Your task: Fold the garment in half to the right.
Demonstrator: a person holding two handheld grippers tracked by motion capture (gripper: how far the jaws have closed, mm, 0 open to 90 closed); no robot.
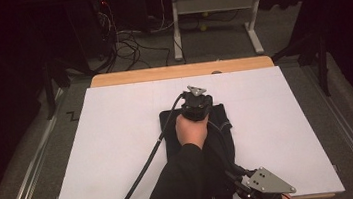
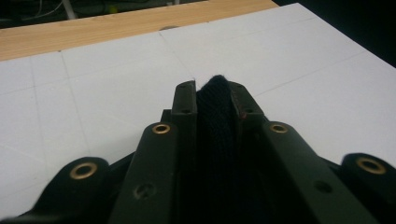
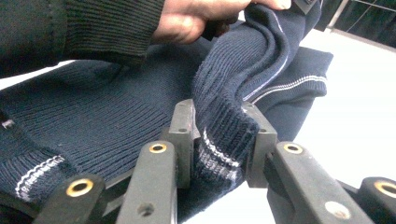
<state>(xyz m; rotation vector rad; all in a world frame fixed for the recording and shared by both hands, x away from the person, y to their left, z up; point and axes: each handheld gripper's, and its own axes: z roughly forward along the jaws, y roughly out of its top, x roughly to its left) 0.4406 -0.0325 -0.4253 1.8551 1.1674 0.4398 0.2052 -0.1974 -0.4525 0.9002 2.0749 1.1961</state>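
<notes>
White board [image 1: 118,136] covers most of the wooden table [image 1: 181,71], and a dark navy knit sweater [image 1: 220,124] with thin white stripes is laid mid-board, long axis running near-to-far, looks like a fold is being carried across. The left gripper [image 2: 212,100] is clamped on a bunched fold of knit at the far end, while the right gripper [image 3: 219,140] is pinched on the striped ribbed hem at the near edge. Next, both pinched ends probably need to be swung over together and laid flat, no slack let go.
</notes>
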